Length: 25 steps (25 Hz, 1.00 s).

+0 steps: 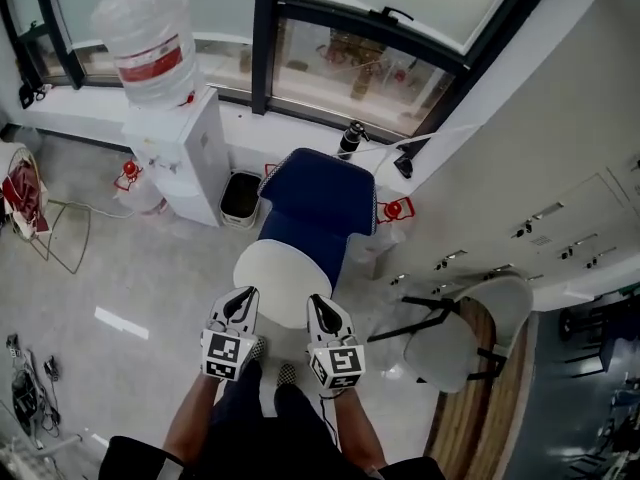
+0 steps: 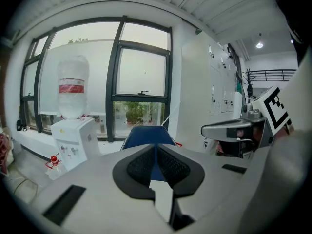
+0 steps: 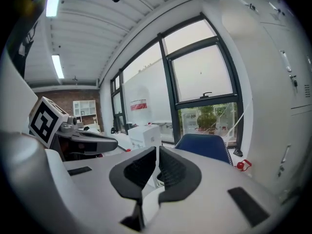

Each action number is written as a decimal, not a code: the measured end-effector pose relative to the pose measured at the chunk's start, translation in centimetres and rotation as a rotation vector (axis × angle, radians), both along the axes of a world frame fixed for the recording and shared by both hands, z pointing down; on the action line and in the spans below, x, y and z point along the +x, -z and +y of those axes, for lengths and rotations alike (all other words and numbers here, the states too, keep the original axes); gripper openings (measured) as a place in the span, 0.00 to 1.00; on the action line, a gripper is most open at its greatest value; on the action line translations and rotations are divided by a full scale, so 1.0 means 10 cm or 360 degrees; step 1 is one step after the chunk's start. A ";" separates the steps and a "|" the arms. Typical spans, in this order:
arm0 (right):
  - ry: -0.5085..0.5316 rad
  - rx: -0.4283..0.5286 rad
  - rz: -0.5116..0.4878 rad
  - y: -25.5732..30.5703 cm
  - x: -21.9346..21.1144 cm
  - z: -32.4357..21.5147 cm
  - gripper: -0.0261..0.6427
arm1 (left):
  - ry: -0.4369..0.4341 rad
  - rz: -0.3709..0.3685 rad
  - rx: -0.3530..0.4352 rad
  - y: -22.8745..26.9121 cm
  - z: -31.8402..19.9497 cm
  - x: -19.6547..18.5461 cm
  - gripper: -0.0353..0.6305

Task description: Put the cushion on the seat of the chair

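While hovering side by side over the near edge of the chair (image 1: 318, 196), point forward and slightly down: left gripper (image 1: 238, 306) and right gripper (image 1: 322, 314), close together but not touching, each with a marker cube (image 1: 227, 354) at its near end.

Left gripper: fully closed, ribbed black pads (image 2: 141, 165) meeting along one thin line, nothing caught between them. Right gripper: likewise closed, pads (image 3: 139, 168) all but pressed together, empty.

Cushion (image 1: 283, 283): white and round, lies flat on the blue seat (image 1: 292, 234), in front of the blue backrest (image 1: 330, 183). Covers most of the seat, with blue showing only at its far side. Gripped by neither tool. From above, both sets of jaw tips overlap its near rim, yet contact cannot be judged there.

Around the chair: backs onto the wall under the window (image 1: 370, 68), with a small dark bin (image 1: 240, 196) just to its left. Beyond the bin, a white water dispenser (image 1: 185, 153) topped by an upturned bottle (image 1: 148, 38) with a red label. Off to the right, a second chair (image 1: 440, 353) with a pale seat, drawn up against a wooden table (image 1: 468, 408). Underneath it all, grey floor (image 1: 150, 268).
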State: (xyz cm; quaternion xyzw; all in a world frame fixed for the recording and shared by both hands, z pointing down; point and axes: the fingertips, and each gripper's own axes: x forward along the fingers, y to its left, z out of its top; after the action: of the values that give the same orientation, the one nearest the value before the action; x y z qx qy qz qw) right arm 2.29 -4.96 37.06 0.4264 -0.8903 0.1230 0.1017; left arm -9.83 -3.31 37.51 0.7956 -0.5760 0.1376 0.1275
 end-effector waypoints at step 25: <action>-0.0267 0.0252 -0.0012 0.94 0.92 1.26 0.10 | -0.0337 0.0038 0.0248 1.05 1.10 0.87 0.10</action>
State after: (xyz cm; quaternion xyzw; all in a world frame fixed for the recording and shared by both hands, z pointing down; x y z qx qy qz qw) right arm 11.52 7.67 27.70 0.5057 -0.8588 0.0620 0.0538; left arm -1.13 7.72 26.98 0.8611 -0.4961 0.0956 0.0569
